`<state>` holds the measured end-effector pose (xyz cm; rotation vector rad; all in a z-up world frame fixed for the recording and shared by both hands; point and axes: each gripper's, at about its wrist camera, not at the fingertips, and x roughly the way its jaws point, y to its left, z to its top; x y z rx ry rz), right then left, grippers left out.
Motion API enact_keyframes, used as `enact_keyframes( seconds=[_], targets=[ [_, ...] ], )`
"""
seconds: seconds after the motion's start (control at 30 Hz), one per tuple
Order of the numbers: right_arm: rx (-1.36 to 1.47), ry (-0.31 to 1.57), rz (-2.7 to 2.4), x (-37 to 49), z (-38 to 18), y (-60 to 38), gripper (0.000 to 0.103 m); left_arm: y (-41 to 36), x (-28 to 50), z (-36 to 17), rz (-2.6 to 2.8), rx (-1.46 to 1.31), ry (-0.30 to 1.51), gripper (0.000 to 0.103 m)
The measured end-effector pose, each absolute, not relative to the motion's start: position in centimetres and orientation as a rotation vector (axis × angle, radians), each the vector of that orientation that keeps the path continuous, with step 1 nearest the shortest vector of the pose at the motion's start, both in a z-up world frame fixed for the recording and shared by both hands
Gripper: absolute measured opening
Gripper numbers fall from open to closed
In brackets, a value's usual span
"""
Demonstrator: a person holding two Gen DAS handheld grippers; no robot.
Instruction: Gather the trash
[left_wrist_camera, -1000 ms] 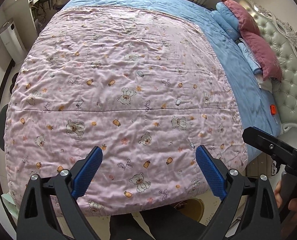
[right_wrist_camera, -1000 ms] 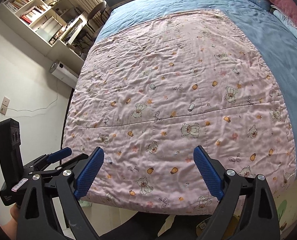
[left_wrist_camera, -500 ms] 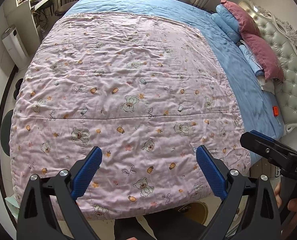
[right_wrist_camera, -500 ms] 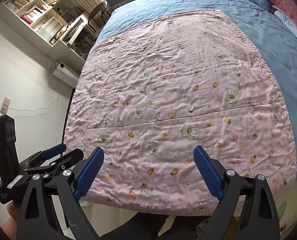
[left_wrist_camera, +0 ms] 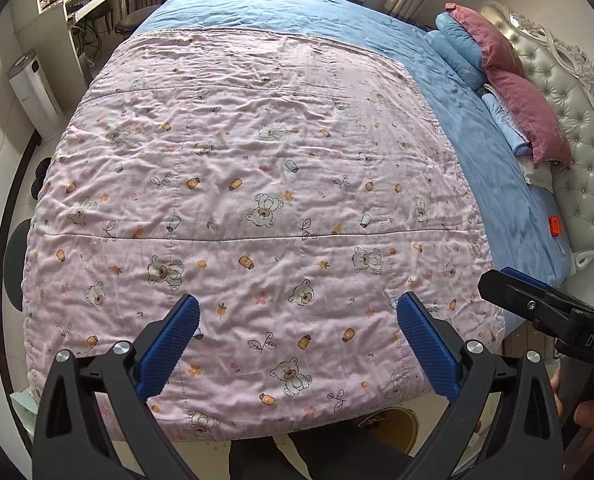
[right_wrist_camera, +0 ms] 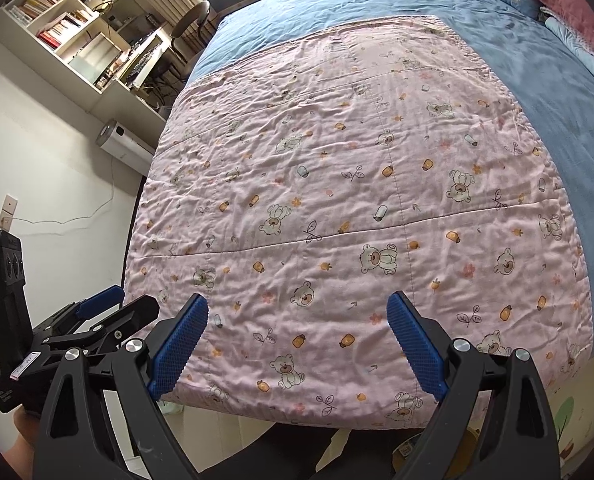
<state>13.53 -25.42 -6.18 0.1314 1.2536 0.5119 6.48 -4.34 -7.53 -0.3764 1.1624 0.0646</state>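
Observation:
A pink quilt (left_wrist_camera: 257, 184) printed with bears covers the near half of a bed with a blue sheet (left_wrist_camera: 297, 12). A small orange-red object (left_wrist_camera: 555, 226) lies on the sheet near the headboard. I see no other loose item on the quilt. My left gripper (left_wrist_camera: 297, 303) hovers over the quilt's near edge, its jaws opening with nothing between them. My right gripper (right_wrist_camera: 297, 303) hangs open beside it over the same edge, also empty. Each gripper shows side-on in the other's view, the right gripper (left_wrist_camera: 509, 280) and the left gripper (right_wrist_camera: 109, 304).
Blue and maroon pillows (left_wrist_camera: 517, 92) lean on a tufted headboard (left_wrist_camera: 577, 120). A white air purifier (left_wrist_camera: 33, 92), a desk with a chair (left_wrist_camera: 137, 4) and a bookshelf (right_wrist_camera: 69, 28) line the left wall. A round yellowish object (left_wrist_camera: 393, 424) sits on the floor by the bed's foot.
The left gripper's jaws stand slightly wider than before. Both hands have kept their place over the quilt's near edge.

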Motion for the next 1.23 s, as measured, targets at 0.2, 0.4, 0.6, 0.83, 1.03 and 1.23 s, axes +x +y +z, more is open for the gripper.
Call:
enact_keyframes(
  seconds=[0.2,0.4,0.6,0.83,1.03,1.23],
  targets=[
    [0.116,1.253,0.524,13.4,-6.2,-24.9,0.088,-3.9,6.2,-7.5,0.068,-0.388,1.157,0.099],
    [0.12,1.25,0.529,13.6,-6.0,-24.9,0.088,-3.6,6.4,-7.2,0.061,-0.405,1.157,0.099],
    [0.125,1.245,0.533,13.7,-5.9,-24.9,0.088,-3.5,6.5,-7.0,0.063,-0.409,1.151,0.099],
    [0.13,1.242,0.532,14.0,-5.8,-25.1,0.088,-3.7,6.8,-6.6,0.062,-0.401,1.142,0.099],
    [0.13,1.246,0.532,14.1,-5.8,-25.2,0.088,-4.1,7.0,-6.5,0.053,-0.396,1.141,0.099],
    [0.137,1.248,0.529,14.2,-6.0,-25.4,0.088,-4.4,7.1,-6.5,0.04,-0.395,1.145,0.099]
  ],
)
